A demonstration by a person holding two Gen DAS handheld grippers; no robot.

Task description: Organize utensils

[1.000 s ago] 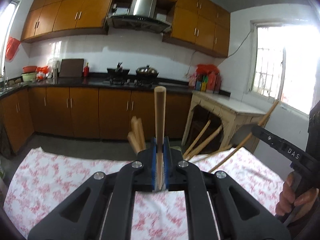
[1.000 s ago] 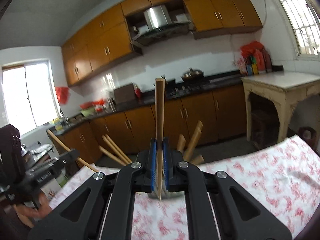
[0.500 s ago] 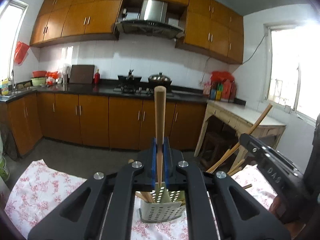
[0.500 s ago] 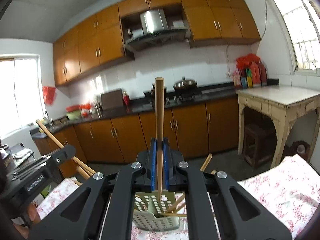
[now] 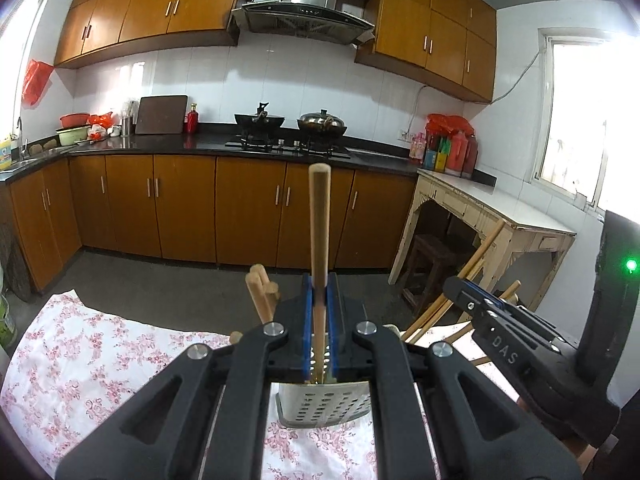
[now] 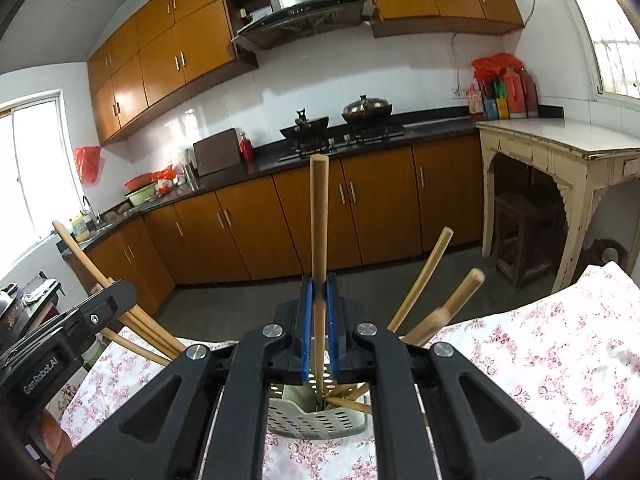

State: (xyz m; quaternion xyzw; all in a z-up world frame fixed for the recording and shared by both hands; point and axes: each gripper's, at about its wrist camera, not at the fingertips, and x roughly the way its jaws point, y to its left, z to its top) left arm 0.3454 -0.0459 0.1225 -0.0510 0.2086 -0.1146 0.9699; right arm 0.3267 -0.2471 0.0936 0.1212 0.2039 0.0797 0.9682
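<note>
From the left wrist, the left gripper (image 5: 319, 308) clamps an upright chopstick (image 5: 319, 216) above the perforated holder (image 5: 324, 404) on the floral cloth (image 5: 92, 364). From the right wrist, the right gripper (image 6: 319, 308) pinches another chopstick (image 6: 319, 220), its tip inside that holder (image 6: 312, 416).

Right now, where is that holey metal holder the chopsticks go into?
The perforated holder stands on the floral tablecloth, low and central in both wrist views, just beyond the left gripper and right gripper, each shut on a chopstick.
</note>
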